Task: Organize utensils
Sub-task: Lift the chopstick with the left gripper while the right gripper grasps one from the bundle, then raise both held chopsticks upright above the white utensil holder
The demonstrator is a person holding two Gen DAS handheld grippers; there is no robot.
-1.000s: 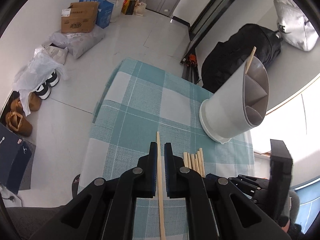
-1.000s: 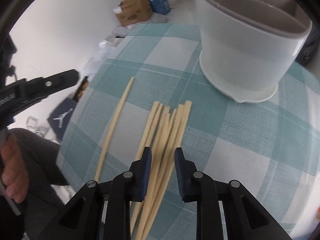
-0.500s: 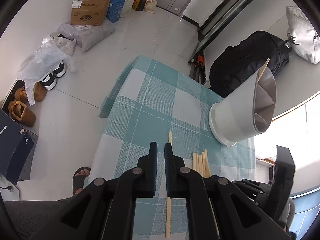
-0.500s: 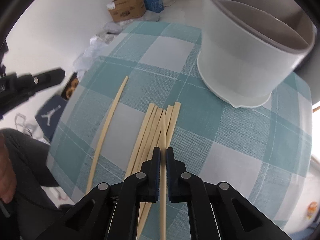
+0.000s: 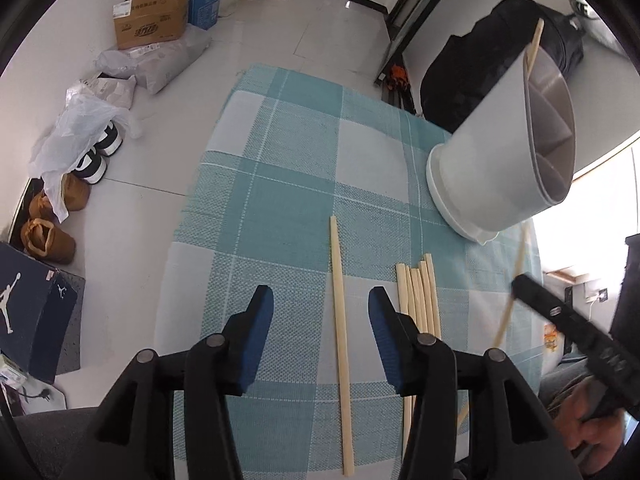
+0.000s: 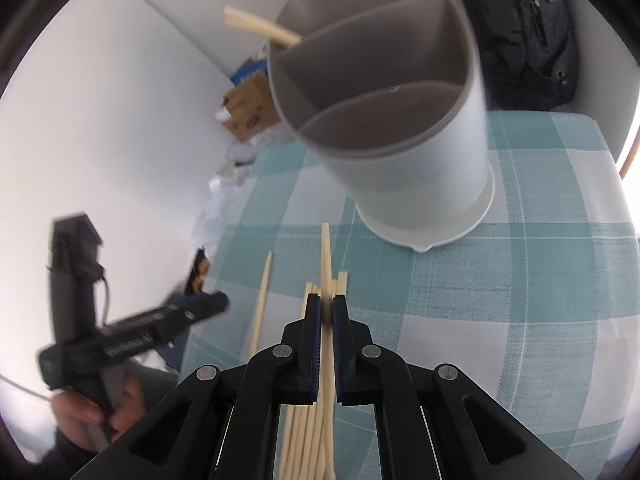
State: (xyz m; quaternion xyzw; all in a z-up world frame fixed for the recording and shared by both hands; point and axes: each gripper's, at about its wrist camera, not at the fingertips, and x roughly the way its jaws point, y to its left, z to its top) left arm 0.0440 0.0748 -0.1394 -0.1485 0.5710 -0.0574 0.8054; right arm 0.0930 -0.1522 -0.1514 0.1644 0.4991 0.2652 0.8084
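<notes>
- We are seeing, from the left wrist view, the left tongs point(image 5: 320, 320) with jaws opening and standing apart over the checked counter point(image 5: 288, 152); a single chopstick point(image 5: 340, 340) is lying flat between them, and the pads are not pressing on it.
- That same view is showing us the floor clutter beyond the counter: a cardboard box point(image 5: 150, 20), shoes point(image 5: 96, 156) and a black bag point(image 5: 500, 60), most of which the right wrist view is cutting off or blurring.
- It is also catching the right tongs point(image 5: 520, 284) from the side, with a raised chopstick point(image 5: 514, 280) slanting up toward the holder.
- From the right wrist view we are looking along the right tongs point(image 6: 326, 304), which are clamping narrow on that raised chopstick point(image 6: 326, 256), its tip pointing at the base of the holder point(image 6: 420, 160).
- Only this view is looking into the holder's mouth: we are seeing curved grey dividers making compartments, and one chopstick in the holder point(image 6: 260, 28) leaning out of the far-left compartment.
- Under the right tongs, the loose bundle of chopsticks point(image 6: 308, 420) is lying side by side on the counter, just beside the single chopstick point(image 6: 262, 292).
- The chopsticks are looking pale, plain wood, slim and straight; the holder is a white cylinder, standing on the counter beyond the bundle.
- The right wrist view is also showing a hand point(image 6: 96, 404) gripping the left tool's handle, blurred.
</notes>
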